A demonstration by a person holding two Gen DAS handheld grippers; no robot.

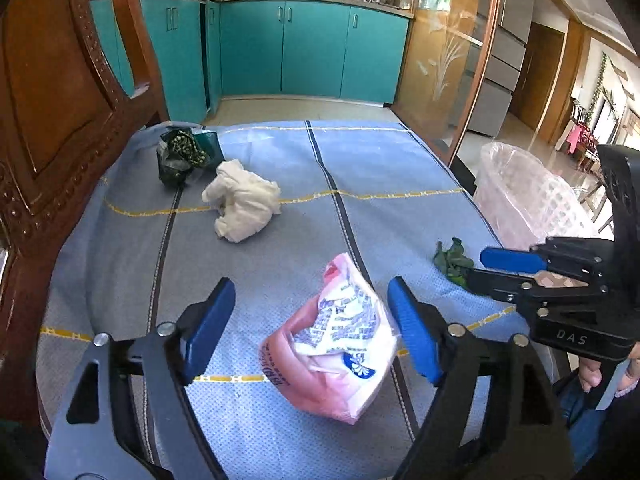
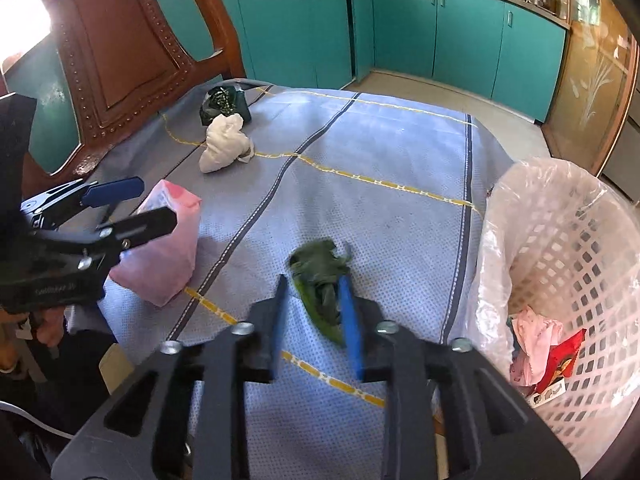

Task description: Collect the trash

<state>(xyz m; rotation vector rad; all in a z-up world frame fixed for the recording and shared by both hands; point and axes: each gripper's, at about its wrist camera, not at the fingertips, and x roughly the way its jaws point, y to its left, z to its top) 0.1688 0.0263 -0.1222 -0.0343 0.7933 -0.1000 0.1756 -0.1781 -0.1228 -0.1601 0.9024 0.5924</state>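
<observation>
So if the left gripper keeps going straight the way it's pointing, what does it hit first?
Most likely the pink packet, which sits between the left gripper's open jaws, nearer the right one. Depth is hard to judge, so it may meet the blue tablecloth beneath.

Both tools are matte black plastic clamps with slotted, angular arms, silver round-headed screws at the pivots and flat blue pads lining the fingers. The left gripper [image 1: 312, 328] shows broad ribbed blue pads; the right gripper [image 2: 316, 320] has narrower blue strips. Pale embossed lettering marks the right tool's body. A hand [image 1: 592, 372] wraps its black handle below.
</observation>
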